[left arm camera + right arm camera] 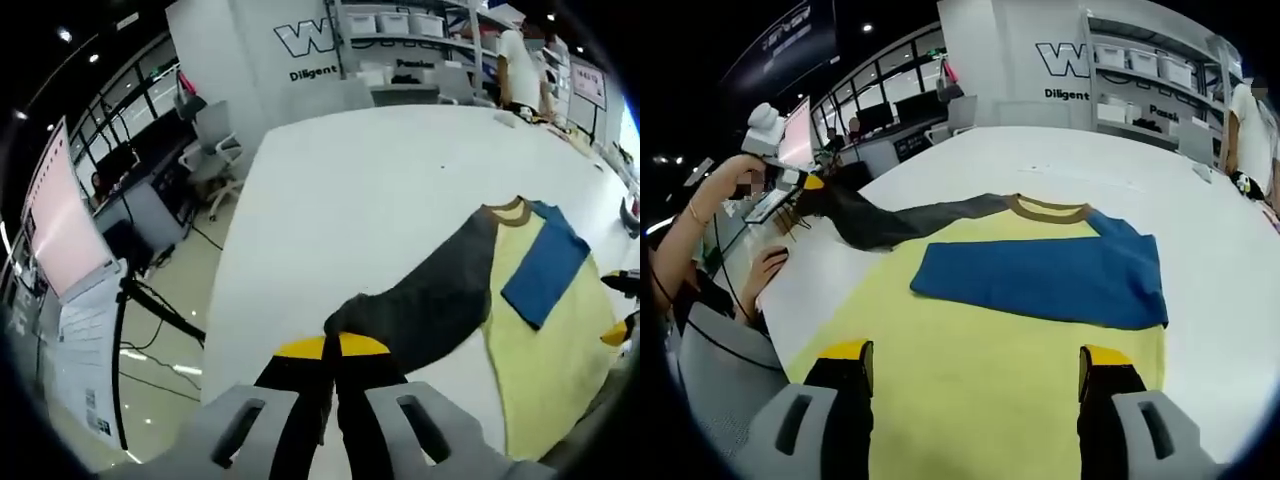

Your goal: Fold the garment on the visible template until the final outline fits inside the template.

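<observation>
On a white table (pixel 1040 160) in an open office, a person folds a yellow shirt (pixel 980 390) with a two-jaw tool in each hand.

At far left of the right gripper view, the left gripper (pixel 805 190) is held up near the table's left edge, clenched on the cuff of the dark grey sleeve (pixel 910 220), which stretches from there to the brown collar (pixel 1050 210). The person's other hand (pixel 765 268) rests at that same table edge. Right of the collar, the blue sleeve (pixel 1040 275) lies folded flat across the shirt's chest, its far end reaching the shirt's right side. The right gripper (pixel 975 375) hovers over the yellow body with its jaws wide apart, grasping nothing. Bare white tabletop opens beyond the collar and to the right of the shirt, up to the far edge.

In the left gripper view, the left gripper's yellow-tipped jaws meet on the grey cuff (pixel 345 320), above the table's near-left edge, with open floor, desks and an office chair (pixel 215 150) left of it. The shirt lies at right, and broad bare table runs beyond it toward shelves (pixel 420 30) and a standing person (pixel 520 70).
</observation>
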`<state>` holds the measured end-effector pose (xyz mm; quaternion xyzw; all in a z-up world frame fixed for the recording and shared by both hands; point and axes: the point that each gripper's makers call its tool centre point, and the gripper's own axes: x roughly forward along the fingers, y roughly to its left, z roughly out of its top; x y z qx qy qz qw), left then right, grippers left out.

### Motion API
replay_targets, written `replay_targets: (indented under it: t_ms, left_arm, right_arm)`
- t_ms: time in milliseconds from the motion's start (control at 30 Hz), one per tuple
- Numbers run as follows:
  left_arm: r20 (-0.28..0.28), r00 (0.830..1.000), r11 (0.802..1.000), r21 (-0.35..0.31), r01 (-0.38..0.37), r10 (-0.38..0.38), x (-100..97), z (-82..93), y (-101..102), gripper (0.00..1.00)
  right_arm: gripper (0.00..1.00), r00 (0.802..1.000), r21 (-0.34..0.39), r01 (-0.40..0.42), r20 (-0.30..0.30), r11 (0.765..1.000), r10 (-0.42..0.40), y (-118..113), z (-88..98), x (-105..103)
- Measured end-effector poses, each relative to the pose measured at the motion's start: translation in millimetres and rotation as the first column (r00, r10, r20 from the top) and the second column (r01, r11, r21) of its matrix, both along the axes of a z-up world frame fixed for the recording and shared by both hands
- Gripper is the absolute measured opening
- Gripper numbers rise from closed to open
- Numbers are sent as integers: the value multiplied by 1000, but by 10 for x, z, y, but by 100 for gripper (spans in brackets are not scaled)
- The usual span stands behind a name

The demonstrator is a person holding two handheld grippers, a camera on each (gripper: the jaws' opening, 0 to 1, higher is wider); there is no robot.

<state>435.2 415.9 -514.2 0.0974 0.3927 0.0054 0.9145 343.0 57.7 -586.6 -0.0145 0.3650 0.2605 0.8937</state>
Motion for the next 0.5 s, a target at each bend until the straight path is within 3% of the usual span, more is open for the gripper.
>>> replay_targets:
  t_ms: [167, 300, 500]
  left_arm:
    - [9, 998, 992, -109, 56, -56, 112, 74, -456, 2]
    - [1, 990, 979, -150, 139, -141, 166, 84, -843, 2]
    - [5, 978, 954, -221, 202, -207, 264, 110, -1349, 2]
  right_arm:
    - [83, 1000, 5, 1, 7, 1000, -1, -11, 29, -5]
    - [84, 1000, 6, 3, 10, 1000, -3, -26, 35, -13]
    - [84, 1000, 9, 6, 6, 1000, -6, -52, 25, -36]
